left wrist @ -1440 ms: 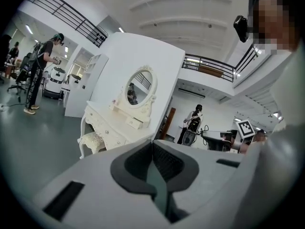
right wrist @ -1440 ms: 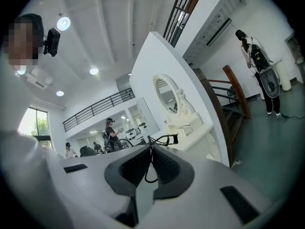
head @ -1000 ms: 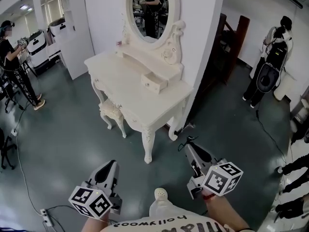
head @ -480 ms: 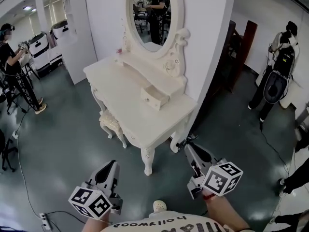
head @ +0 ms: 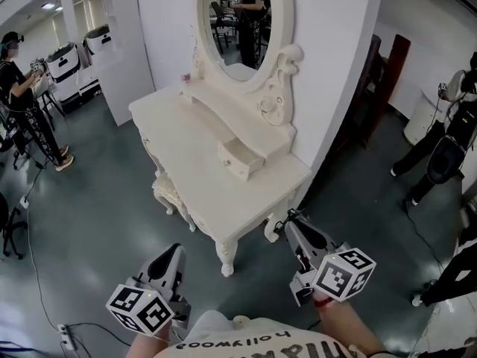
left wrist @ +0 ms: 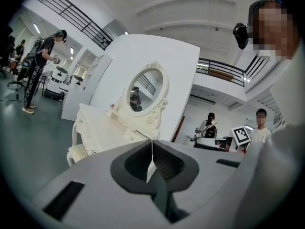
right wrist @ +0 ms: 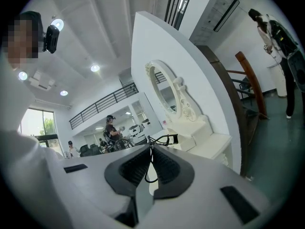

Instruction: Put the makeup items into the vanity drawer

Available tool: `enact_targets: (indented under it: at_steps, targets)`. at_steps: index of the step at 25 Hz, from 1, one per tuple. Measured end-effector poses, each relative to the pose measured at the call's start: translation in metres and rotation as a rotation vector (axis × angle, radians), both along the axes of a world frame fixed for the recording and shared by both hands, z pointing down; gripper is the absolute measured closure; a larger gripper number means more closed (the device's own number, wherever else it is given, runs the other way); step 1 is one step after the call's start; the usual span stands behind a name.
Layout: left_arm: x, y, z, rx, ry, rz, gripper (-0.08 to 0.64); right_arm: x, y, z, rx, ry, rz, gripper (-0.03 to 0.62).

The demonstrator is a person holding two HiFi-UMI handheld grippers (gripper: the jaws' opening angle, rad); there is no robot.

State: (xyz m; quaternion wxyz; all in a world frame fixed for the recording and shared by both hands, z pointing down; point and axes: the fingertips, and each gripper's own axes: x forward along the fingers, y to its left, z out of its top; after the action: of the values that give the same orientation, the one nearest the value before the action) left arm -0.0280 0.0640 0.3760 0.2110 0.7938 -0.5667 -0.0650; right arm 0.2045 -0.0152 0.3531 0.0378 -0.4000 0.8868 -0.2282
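Observation:
A white vanity [head: 195, 171] with an oval mirror [head: 232, 17] stands ahead against a white wall. Its small upper drawer [head: 241, 159] is pulled open, and what lies inside is hidden. My right gripper [head: 292, 228] hangs over the floor near the vanity's front right leg. It is shut on a black eyelash curler [right wrist: 163, 138], which sticks out past the jaw tips [head: 285, 219]. My left gripper [head: 173, 253] is held low over the floor, short of the vanity. In the left gripper view [left wrist: 151, 149] its jaws are pressed together, with only a thin pale sliver between the pads.
A cushioned white stool [head: 171, 181] is tucked under the vanity. A person [head: 24, 99] stands at the far left by equipment carts; other people [head: 446, 155] stand at the right. A power strip and cable [head: 65, 333] lie on the grey floor at lower left.
The vanity has drawn nearer and shifted slightly right in the head view as I walk toward it. Both grippers keep their pose and grip.

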Motion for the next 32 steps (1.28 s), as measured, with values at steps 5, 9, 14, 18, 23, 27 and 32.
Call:
enact_targets:
  at_steps: [5,9,14,18,23,27,32]
  targets:
    - [-0.003,-0.014,0.011,-0.036,-0.003,0.003,0.548,-0.008,-0.017,0.013,-0.030,0.002,-0.011,0.555]
    - [-0.008,-0.037,0.016,-0.040,0.004,0.015,0.548,-0.011,-0.035,0.019,-0.035,0.020,0.002,0.555]
    - [-0.020,-0.079,0.028,-0.056,0.023,0.058,0.548,-0.018,-0.067,0.032,-0.059,0.034,0.048,0.555]
    - [-0.036,-0.117,0.030,-0.074,0.016,0.100,0.548,-0.030,-0.095,0.034,-0.080,0.025,0.096,0.555]
    - [-0.058,-0.170,0.020,-0.063,0.012,0.140,0.548,-0.049,-0.135,0.030,-0.090,0.006,0.144,0.555]
    - [-0.075,-0.203,0.014,-0.061,0.007,0.174,0.548,-0.065,-0.161,0.029,-0.090,0.006,0.178,0.555]
    - [-0.102,-0.237,0.012,-0.061,0.010,0.197,0.548,-0.087,-0.191,0.024,-0.089,0.010,0.214,0.555]
